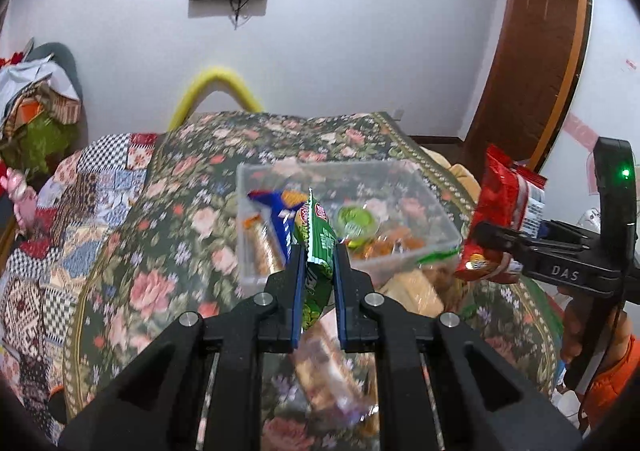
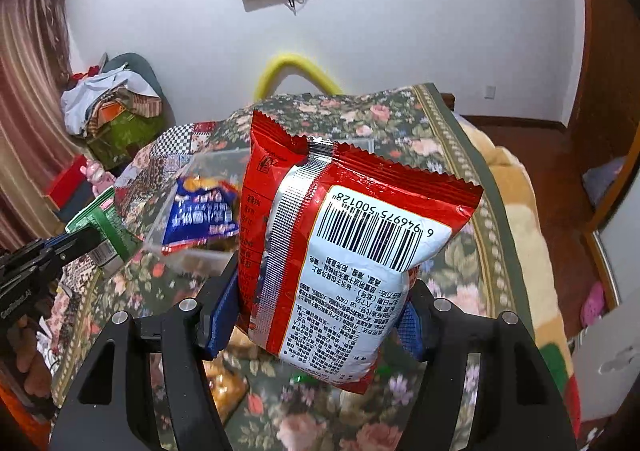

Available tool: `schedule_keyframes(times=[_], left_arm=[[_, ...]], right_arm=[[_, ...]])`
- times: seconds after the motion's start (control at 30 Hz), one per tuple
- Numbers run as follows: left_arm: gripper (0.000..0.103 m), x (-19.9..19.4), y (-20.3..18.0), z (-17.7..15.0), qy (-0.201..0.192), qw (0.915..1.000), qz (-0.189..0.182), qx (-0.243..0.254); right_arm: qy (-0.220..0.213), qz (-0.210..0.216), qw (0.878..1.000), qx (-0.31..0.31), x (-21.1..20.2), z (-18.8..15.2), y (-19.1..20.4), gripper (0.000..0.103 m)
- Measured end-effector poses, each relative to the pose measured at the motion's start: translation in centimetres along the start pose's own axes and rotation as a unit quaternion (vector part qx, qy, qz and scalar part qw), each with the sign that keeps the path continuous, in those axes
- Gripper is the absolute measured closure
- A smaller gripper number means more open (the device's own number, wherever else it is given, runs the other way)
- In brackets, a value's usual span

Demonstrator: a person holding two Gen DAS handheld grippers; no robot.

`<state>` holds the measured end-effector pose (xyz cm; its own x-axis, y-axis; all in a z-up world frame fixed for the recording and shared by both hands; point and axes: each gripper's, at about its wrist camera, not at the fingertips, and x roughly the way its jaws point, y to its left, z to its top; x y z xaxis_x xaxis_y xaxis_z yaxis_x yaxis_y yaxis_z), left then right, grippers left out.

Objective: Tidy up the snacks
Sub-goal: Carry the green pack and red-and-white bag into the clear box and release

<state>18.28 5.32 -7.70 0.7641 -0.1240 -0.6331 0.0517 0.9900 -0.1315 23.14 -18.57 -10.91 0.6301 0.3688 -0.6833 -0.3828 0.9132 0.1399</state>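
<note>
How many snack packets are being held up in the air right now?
2: a green packet pinched in the left gripper, and a red packet clamped in the right gripper. More snacks lie in the clear box.

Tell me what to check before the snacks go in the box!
1. Left claw shut on green pack: ok.
2. Right claw shut on red bag: ok.
3. Box open on top: ok.
4. Room left in box beside blue pack and green cup: ok.
5. Bags clear of each other: ok.
6. Box steady on the soft blanket: cannot tell.
</note>
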Motion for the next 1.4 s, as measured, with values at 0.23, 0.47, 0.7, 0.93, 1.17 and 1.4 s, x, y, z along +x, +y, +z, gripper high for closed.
schedule_keyframes(times=[0.23,0.47,0.7,0.93,1.17,1.4], left_arm=[[0.091,2.5,-1.4,1.8,-0.002,0.9999,-0.007,0.013],[0.091,5.5,-2.1,2.9,0.008,0.9997,-0.016,0.014],[0.091,8.7,-2.0,3.6,0.022,0.9994,-0.025,0.005],[0.09,12.0,-1.9,4.0,0.045,0.9985,-0.032,-0.004],[0.089,13.2,-1.4,3.4,0.066,0.997,-0.034,-0.02],[0.063,11.9,-1.4,3.3,0.062,0.9977,-0.02,-0.02]], right_arm=[[-0.002,0.003,1.0,-0.011,1.8,1.7,0.1,0.041],[0.017,0.014,1.0,-0.01,4.7,2.9,-0.3,0.041],[0.045,0.018,0.999,-0.02,7.5,3.8,-0.3,0.043],[0.055,0.016,0.997,-0.046,8.7,4.4,0.1,0.044],[0.052,0.011,0.997,-0.056,8.2,3.8,-0.2,0.044],[0.045,0.013,0.997,-0.06,6.0,3.3,-0.3,0.043]])
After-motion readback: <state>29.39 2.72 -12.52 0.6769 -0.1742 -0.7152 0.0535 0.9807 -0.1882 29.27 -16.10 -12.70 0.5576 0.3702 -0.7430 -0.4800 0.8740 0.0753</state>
